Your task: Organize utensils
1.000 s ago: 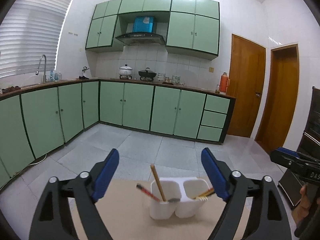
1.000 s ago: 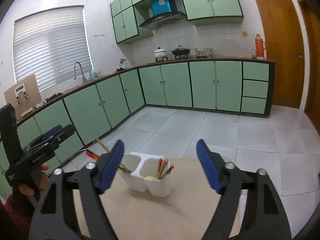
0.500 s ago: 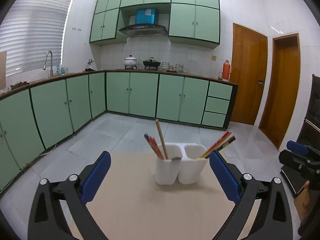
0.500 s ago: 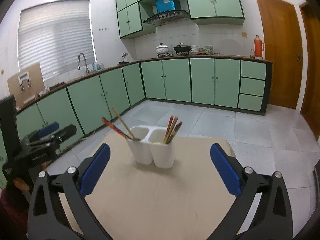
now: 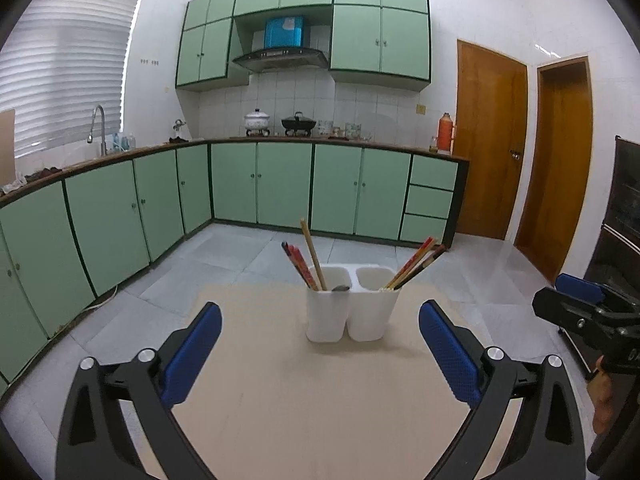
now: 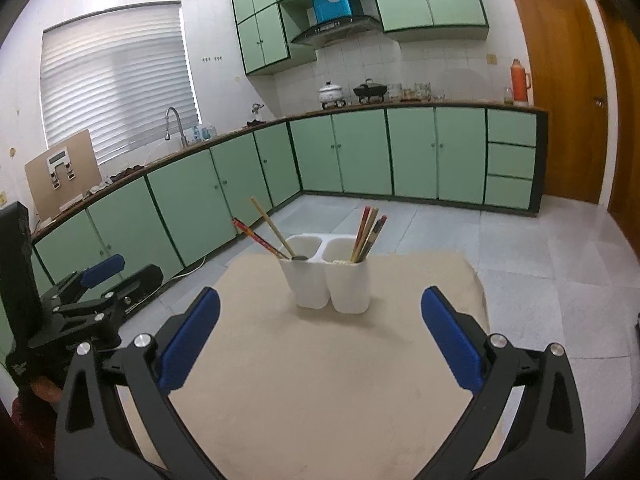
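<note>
A white two-compartment holder (image 5: 348, 312) (image 6: 326, 280) stands on the beige table (image 5: 312, 408) (image 6: 328, 380). Its left compartment holds red chopsticks (image 5: 298, 266), a pale wooden chopstick (image 5: 312, 254) and a spoon (image 5: 340, 288). Its right compartment holds several chopsticks (image 5: 416, 262) (image 6: 368, 234) leaning right. My left gripper (image 5: 318, 344) is open and empty, short of the holder. My right gripper (image 6: 320, 332) is open and empty, also short of it. The right gripper shows at the right edge of the left wrist view (image 5: 588, 312); the left gripper shows at the left of the right wrist view (image 6: 92, 300).
Green kitchen cabinets (image 5: 280, 184) and a counter run along the back and left walls. Two wooden doors (image 5: 492, 140) are at the right. A dark cabinet (image 5: 624, 220) stands at the far right. The floor is grey tile beyond the table's edges.
Both grippers have pulled back from the holder and tilted down, so more of the table shows. Both stay open. The holder and utensils have not moved.
</note>
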